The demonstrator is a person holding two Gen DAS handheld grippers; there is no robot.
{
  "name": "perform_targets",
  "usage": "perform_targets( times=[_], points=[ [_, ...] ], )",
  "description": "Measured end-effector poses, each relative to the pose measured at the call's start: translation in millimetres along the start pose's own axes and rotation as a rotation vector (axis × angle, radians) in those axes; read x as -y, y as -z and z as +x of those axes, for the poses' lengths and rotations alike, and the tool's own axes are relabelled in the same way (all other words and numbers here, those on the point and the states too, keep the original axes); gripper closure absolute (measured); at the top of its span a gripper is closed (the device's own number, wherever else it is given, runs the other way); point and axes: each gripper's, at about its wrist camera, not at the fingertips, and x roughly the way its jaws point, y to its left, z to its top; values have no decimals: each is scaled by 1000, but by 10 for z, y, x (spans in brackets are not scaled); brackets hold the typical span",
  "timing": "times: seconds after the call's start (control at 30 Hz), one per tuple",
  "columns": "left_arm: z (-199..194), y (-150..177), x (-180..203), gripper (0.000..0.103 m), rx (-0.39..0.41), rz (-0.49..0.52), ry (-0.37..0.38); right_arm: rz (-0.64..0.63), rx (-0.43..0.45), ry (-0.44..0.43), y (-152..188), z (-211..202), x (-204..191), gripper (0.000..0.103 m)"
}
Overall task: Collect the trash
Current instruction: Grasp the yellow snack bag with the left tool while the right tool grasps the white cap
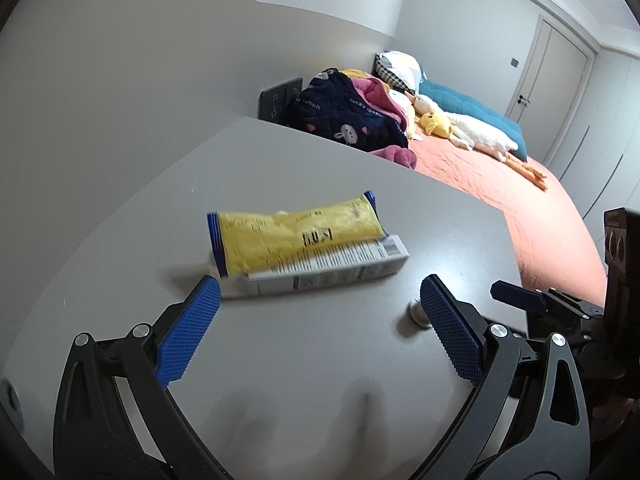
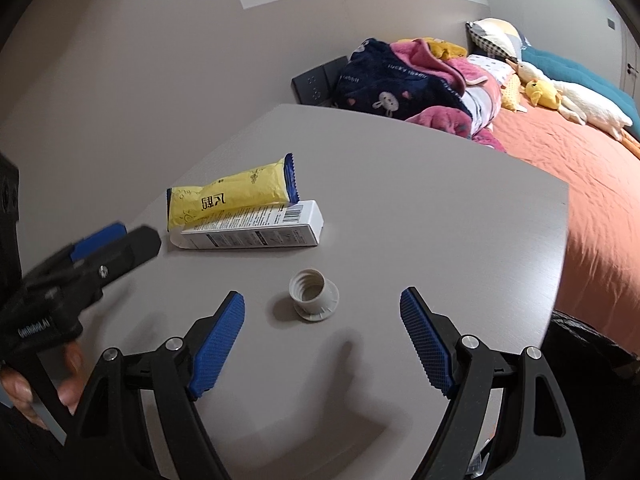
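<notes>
On the grey table [image 2: 400, 184], the right gripper [image 2: 322, 308], jaws spread and empty, faces the white cap [image 2: 314, 294]; best to straddle it squarely before closing, while the left gripper [image 1: 320, 294], also spread, lines up on the yellow wrapper [image 1: 296, 236].

A round-edged grey table [image 2: 400, 200] is seen. On it, a long white printed carton [image 2: 256, 230] is laid flat; a yellow, blue-ended foil wrapper [image 2: 232, 196] is propped against its far side, and a white threaded plastic cap [image 2: 314, 294] is set nearer, apart.
</notes>
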Motion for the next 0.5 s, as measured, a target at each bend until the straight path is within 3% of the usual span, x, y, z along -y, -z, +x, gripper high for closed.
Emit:
perform_targets(
  times=[0.3, 0.5],
  points=[
    [281, -209, -105, 6, -24, 52, 24, -30, -47, 9, -37, 298, -69, 32],
    [517, -342, -104, 6, -58, 155, 53, -54, -64, 16, -49, 402, -91, 43]
  ],
)
